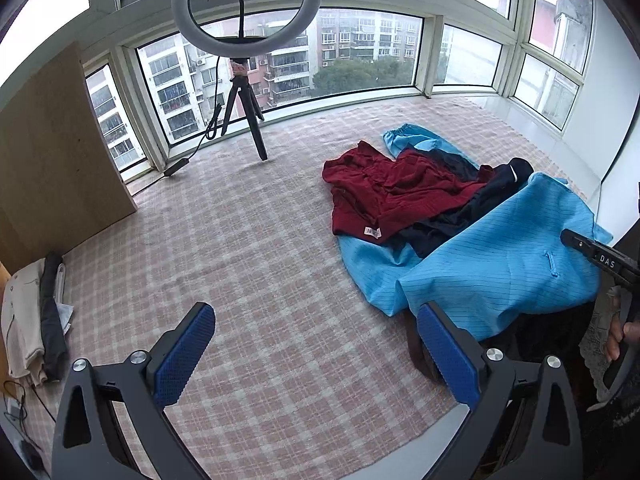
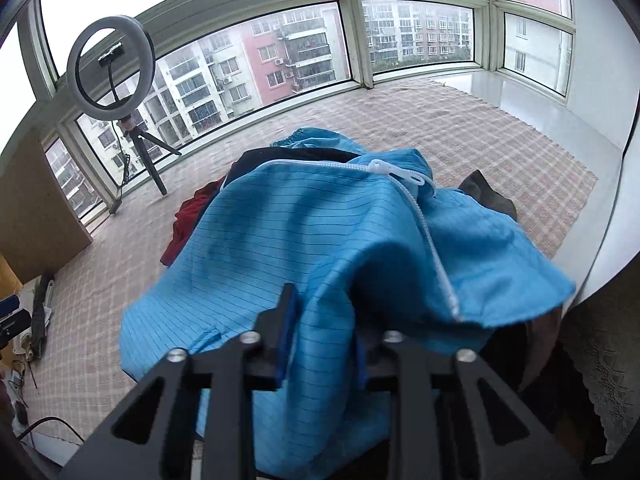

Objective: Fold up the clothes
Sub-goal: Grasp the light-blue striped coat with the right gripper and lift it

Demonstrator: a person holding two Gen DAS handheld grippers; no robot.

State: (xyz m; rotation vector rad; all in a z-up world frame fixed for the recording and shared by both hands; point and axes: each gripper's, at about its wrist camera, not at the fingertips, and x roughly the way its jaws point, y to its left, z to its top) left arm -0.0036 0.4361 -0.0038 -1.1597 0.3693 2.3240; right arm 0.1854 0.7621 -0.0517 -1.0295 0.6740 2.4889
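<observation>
The blue jacket [image 2: 328, 232] is up off the checked cloth [image 1: 248, 240] at its near edge, pinched in the right tongs [image 2: 320, 344], both blue pads clamped on a bunched fold of the striped fabric. Its white zipper [image 2: 424, 224] runs down the raised front, and the rest of it trails back onto the pile at the right side of the cloth. Under and behind it lie a red garment [image 1: 384, 192] and a dark navy one [image 1: 460, 216], crumpled together and touching the jacket. From the left wrist view, the left tongs [image 1: 316, 356] hang released, pads [image 1: 184, 352] spread wide over bare checked cloth, gripping nothing, just beside the jacket's hem. Far left, a small stack of folded clothes [image 1: 32, 320] sits at the cloth's edge, well apart from the pile. A ring light [image 1: 246, 4] on a tripod stands by the windows [image 1: 360, 48].
</observation>
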